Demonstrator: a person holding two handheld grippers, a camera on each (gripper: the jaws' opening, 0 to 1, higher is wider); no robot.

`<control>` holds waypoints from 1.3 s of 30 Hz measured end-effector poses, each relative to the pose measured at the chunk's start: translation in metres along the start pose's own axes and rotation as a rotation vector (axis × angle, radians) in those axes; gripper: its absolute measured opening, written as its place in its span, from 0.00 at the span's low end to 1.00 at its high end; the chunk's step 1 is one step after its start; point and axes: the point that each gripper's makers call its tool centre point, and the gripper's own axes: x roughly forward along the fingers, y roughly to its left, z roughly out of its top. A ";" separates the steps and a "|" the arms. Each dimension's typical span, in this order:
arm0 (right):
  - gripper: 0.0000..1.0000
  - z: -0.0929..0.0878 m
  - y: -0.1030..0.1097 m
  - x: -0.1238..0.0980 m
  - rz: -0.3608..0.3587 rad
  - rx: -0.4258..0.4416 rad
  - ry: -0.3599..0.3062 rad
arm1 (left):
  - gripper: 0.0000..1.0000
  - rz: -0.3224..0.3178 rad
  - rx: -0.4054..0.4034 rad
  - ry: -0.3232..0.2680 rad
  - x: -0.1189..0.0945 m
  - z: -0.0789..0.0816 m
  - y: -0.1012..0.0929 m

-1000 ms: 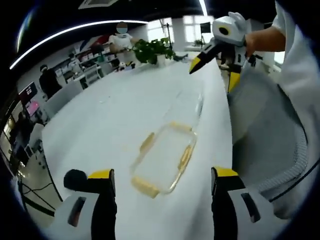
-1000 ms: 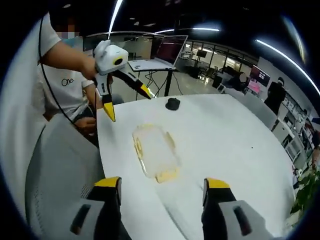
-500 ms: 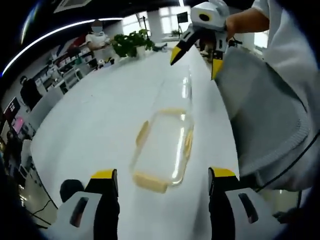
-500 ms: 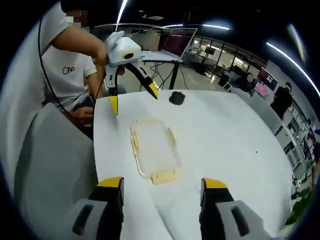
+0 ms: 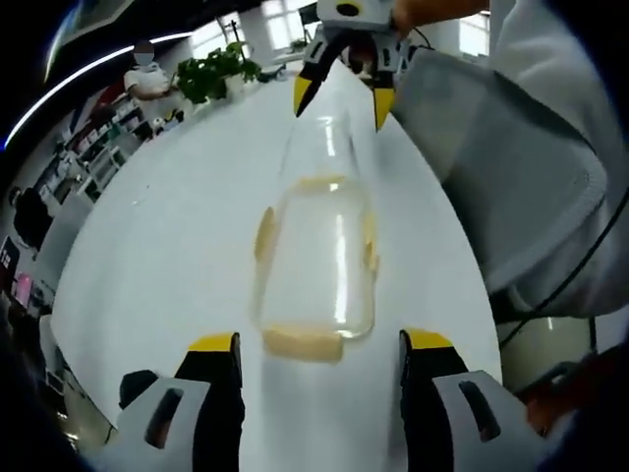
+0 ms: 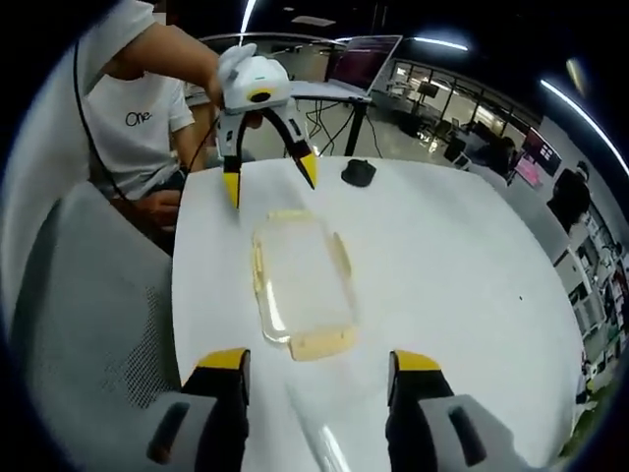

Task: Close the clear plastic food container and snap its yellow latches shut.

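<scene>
In the left gripper view the container (image 5: 316,265) lies mid-frame on the bench (image 5: 167,236) between wide fingers (image 5: 218,356), plant (image 5: 214,71) upper left; the right gripper view adds a mouse (image 6: 359,172) above it, fingers (image 6: 228,362) wide.

In your left gripper view, the food container (image 5: 314,265) lies on the table (image 5: 167,246) just ahead of your left gripper (image 5: 316,344), lengthwise between its spread jaws, with one latch (image 5: 301,343) at the near end and one along each long side. Your right gripper (image 5: 346,90) hangs beyond the container's far end, jaws apart. A chair back (image 5: 491,167) stands right of the table edge, and a potted plant (image 5: 218,71) sits at the table's far end. In your right gripper view, the container (image 6: 300,282) lies between your right gripper (image 6: 316,359) and the left gripper (image 6: 271,175), with a computer mouse (image 6: 358,173) on the table behind it to the right and a laptop (image 6: 362,61) farther back.
</scene>
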 end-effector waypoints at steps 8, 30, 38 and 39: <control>0.52 -0.003 -0.001 0.015 0.028 -0.028 0.032 | 0.60 -0.040 0.036 0.028 0.011 -0.009 0.004; 0.42 -0.013 -0.007 0.058 0.101 -0.176 0.144 | 0.52 -0.099 0.062 0.054 0.027 -0.015 0.009; 0.39 -0.022 -0.006 0.065 0.145 -0.196 0.182 | 0.47 -0.124 0.056 0.042 0.029 -0.014 0.007; 0.39 -0.023 -0.006 0.066 0.152 -0.190 0.182 | 0.47 -0.125 0.057 0.043 0.029 -0.013 0.007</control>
